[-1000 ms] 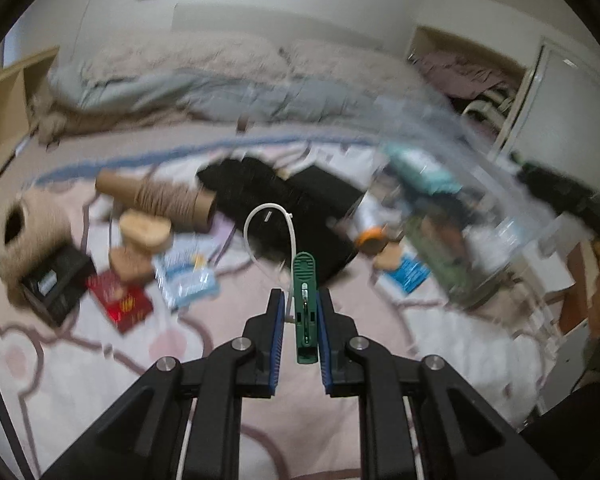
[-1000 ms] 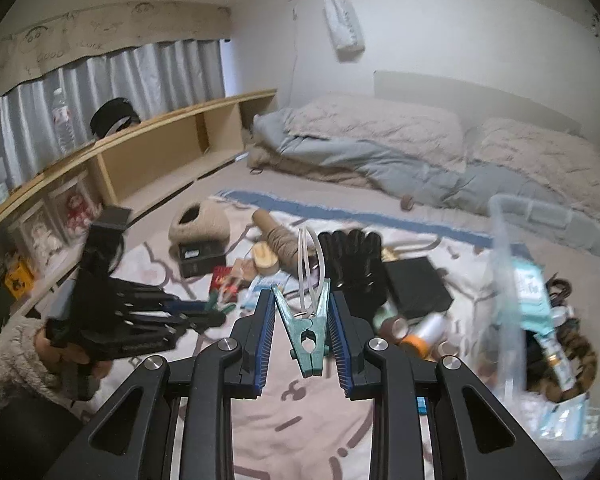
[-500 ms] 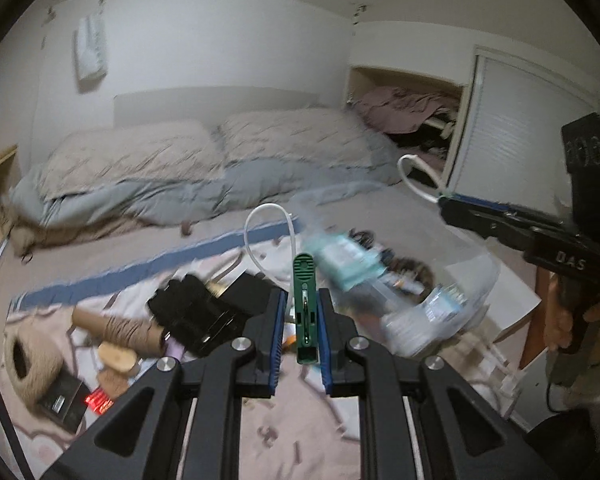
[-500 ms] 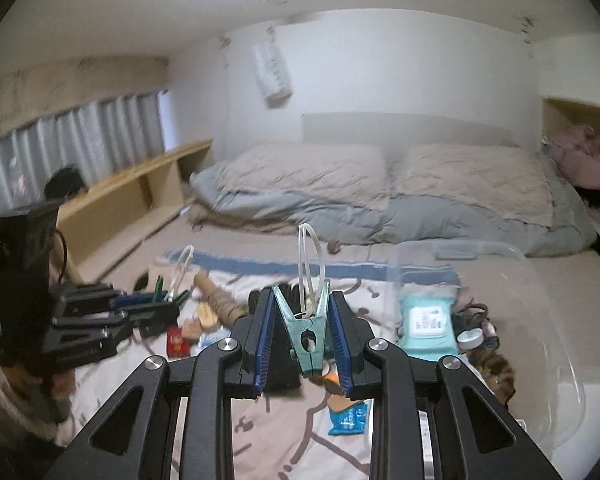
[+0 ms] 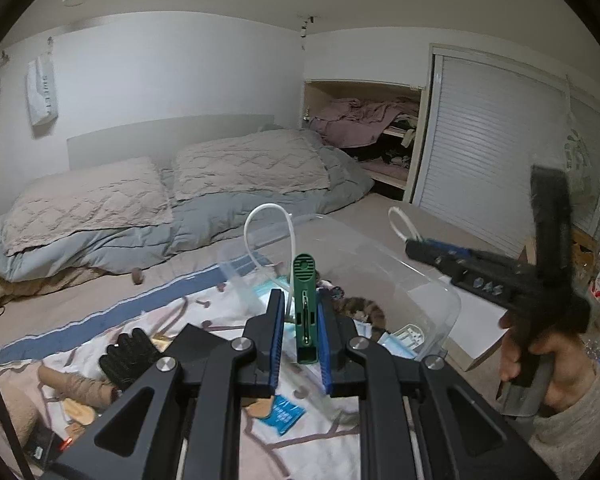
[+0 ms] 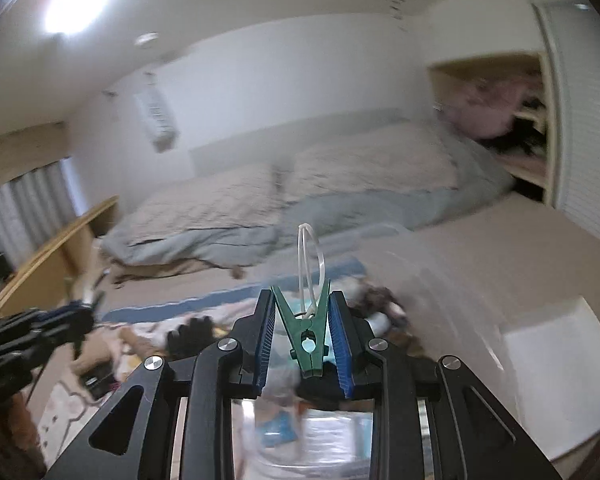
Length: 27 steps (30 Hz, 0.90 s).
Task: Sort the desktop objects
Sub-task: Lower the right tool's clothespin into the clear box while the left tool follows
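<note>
RISK: pegs' white loops could be snagging the clear bin [image 5: 432,292] rim, dropping outside | GRIP: left gripper [image 5: 299,332] fingers clenching a green peg [image 5: 305,312]; right gripper [image 6: 303,334] fingers pinching another green peg [image 6: 306,340], both above the bin | CHANGE: both grippers are swinging from the floor clutter toward the bin.

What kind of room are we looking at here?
Most likely a bedroom: low bedding with two quilted pillows and a grey duvet lies on the floor, and an open closet holds crumpled clothes beside a louvred sliding door.
</note>
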Motion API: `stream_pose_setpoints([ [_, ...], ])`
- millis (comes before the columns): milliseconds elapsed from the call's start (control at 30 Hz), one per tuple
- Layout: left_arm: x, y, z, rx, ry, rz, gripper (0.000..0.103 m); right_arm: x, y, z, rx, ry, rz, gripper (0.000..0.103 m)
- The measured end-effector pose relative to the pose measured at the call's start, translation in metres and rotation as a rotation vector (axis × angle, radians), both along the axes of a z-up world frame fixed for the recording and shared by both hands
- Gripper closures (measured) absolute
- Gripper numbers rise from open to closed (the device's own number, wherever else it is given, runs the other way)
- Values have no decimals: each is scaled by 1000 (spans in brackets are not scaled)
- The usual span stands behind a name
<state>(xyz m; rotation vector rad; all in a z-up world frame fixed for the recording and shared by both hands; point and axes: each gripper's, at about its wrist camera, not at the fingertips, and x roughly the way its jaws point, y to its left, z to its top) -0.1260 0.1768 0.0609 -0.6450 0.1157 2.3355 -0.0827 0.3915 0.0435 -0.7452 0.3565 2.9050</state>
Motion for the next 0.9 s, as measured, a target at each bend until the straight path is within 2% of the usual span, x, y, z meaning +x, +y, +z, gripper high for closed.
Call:
stream_pose_setpoints([
  [133, -1, 18, -21, 40, -40, -15, 87, -10, 19, -28, 16, -101, -57, 75],
  [300, -9, 39, -47, 10, -79, -12, 87, -15, 32, -51, 28, -179, -103, 75],
  [567, -21, 64, -63, -17, -105, -11, 87, -33, 40, -77, 89, -322, -113, 75],
  [700, -21, 72, -68, -32, -109, -21, 87, -42, 48, -88, 79, -391, -139, 75],
  [900, -19, 78, -72, -49, -106, -32, 87, -46, 54, -90, 114, -431, -195, 75],
])
